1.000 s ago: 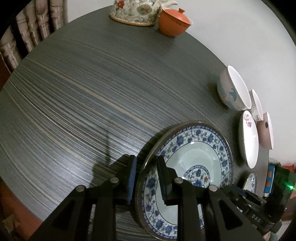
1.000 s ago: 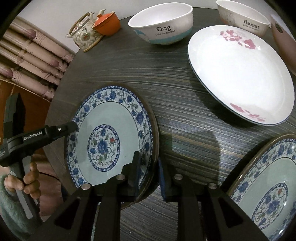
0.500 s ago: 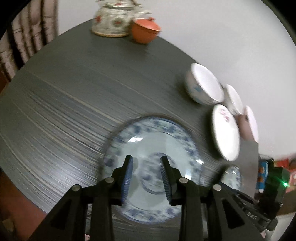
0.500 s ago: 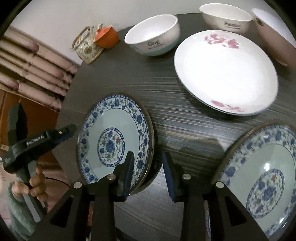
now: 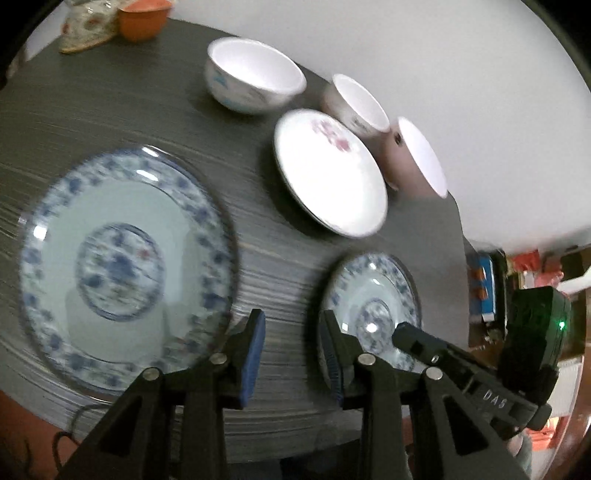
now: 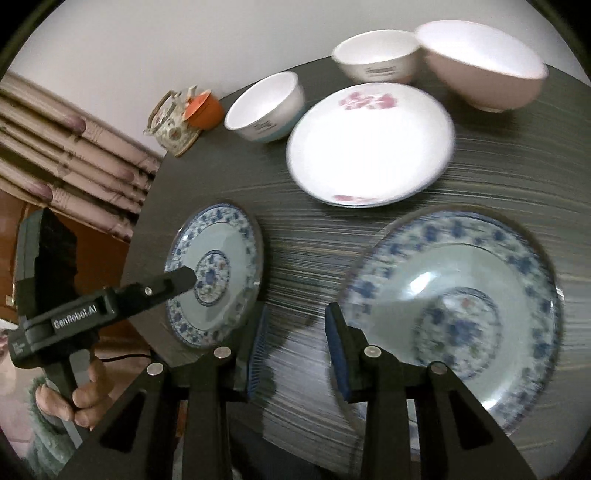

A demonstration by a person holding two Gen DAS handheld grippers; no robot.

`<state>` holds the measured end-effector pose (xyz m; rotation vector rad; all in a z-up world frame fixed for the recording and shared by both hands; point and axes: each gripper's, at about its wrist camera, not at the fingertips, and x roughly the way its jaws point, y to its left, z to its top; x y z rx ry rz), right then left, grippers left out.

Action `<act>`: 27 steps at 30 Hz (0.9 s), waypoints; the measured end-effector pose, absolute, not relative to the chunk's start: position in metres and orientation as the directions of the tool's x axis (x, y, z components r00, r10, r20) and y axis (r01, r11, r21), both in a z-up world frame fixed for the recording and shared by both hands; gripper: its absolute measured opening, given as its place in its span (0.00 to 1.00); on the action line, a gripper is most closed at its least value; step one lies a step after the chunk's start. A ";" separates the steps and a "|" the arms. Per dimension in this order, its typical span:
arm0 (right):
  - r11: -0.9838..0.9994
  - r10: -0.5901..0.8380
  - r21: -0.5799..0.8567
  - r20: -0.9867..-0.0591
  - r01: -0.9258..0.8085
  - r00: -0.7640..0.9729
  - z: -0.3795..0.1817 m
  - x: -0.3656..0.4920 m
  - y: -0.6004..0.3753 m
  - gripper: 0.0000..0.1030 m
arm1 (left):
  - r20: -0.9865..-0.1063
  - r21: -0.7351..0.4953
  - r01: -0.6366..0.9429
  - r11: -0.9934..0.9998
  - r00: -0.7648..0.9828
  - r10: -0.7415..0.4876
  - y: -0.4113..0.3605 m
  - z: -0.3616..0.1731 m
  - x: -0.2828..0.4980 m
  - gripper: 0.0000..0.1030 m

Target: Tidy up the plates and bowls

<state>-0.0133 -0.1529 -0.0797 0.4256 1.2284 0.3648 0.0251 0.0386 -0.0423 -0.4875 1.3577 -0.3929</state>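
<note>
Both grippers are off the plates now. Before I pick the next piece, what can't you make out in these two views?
- Printed lettering on the middle white bowl: motion blur, right wrist view.
- Near rim of the large blue-and-white floral plate: covered by the right gripper, same view.
- Floral ceramic teapot: cut off by the top edge, left wrist view.
- Smaller blue-and-white plate: part hidden behind the other gripper's black body, left wrist view.

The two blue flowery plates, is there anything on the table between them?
No. Between the two blue plates lies only bare dark table; the open right gripper hovers above that gap. The right wrist view shows it.
</note>
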 end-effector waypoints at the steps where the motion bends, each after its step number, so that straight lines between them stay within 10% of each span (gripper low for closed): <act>1: 0.864 0.485 0.502 -0.821 -0.024 0.300 -0.080 -0.016 -0.162 0.30 | -0.824 -0.551 -0.010 0.834 0.163 -0.543 0.034 -0.046 0.023 0.30; 27: 0.816 0.469 0.536 -0.833 0.217 0.292 -0.140 -0.044 -0.326 0.30 | -0.817 -0.577 -0.072 0.813 0.043 -0.576 -0.007 -0.093 0.027 0.30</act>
